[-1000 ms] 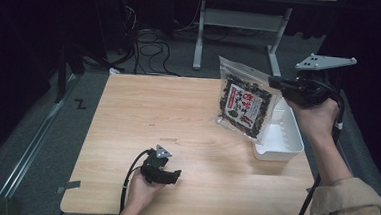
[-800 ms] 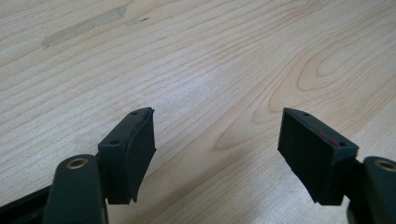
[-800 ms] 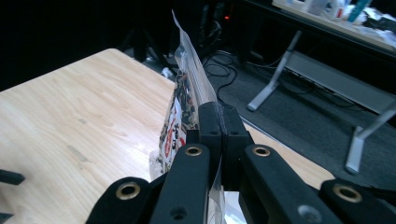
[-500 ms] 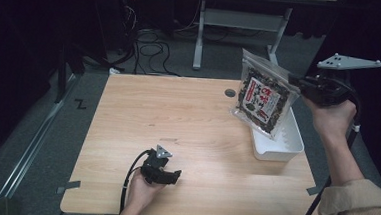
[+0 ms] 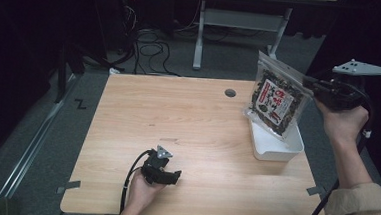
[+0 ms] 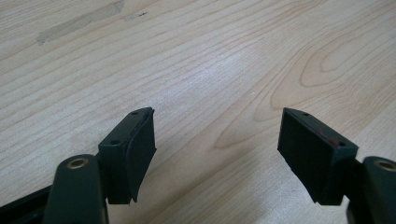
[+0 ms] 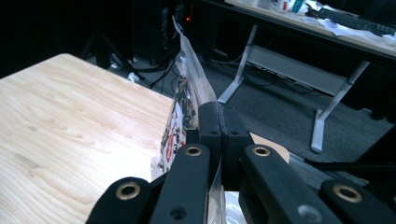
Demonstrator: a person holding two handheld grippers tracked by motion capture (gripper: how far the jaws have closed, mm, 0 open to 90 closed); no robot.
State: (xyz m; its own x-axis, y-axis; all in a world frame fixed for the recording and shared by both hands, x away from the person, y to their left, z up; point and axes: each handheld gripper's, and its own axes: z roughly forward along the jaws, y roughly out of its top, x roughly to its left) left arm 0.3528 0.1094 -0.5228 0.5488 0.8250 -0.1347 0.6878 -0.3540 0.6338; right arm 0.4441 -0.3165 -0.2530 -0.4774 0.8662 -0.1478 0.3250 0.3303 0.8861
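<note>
Pale wood-grain table (image 5: 191, 137), 1 of it, w/ 1 round hole (image 5: 230, 93) near its far edge. Counted on/over it: 2 hand-held grippers, 1 snack bag, 1 white bin.

Right gripper (image 5: 314, 86): jaws clamped flat together on the bag's clear edge; in the right gripper view the jaws meet w/ only the thin plastic between them. Snack bag (image 5: 276, 99) hangs in the air just off the jaw tips, on the table side of that gripper, tilted, its lower corner over or just inside the bin – can't tell if it touches. Same bag in the right gripper view (image 7: 184, 100) is seen edge-on, running up and away from the jaws.

White bin (image 5: 276, 145): below and to the table side of the right gripper, near the table's right edge, rectangular, smooth plastic, rounded corners, open top.

Left gripper (image 5: 167, 175): resting low at the near edge, well apart from bag & bin, jaws spread wide w/ nothing between; in the left gripper view (image 6: 217, 140) bare wood shows between the 2 black pads.

Textures: bag = glossy clear film, crinkled, dark contents, red/white/black printed label. Grippers = matte black, blocky pads, brass-coloured pins; grey three-cornered plate on each. Table = light laminate w/ swirled grain.
</note>
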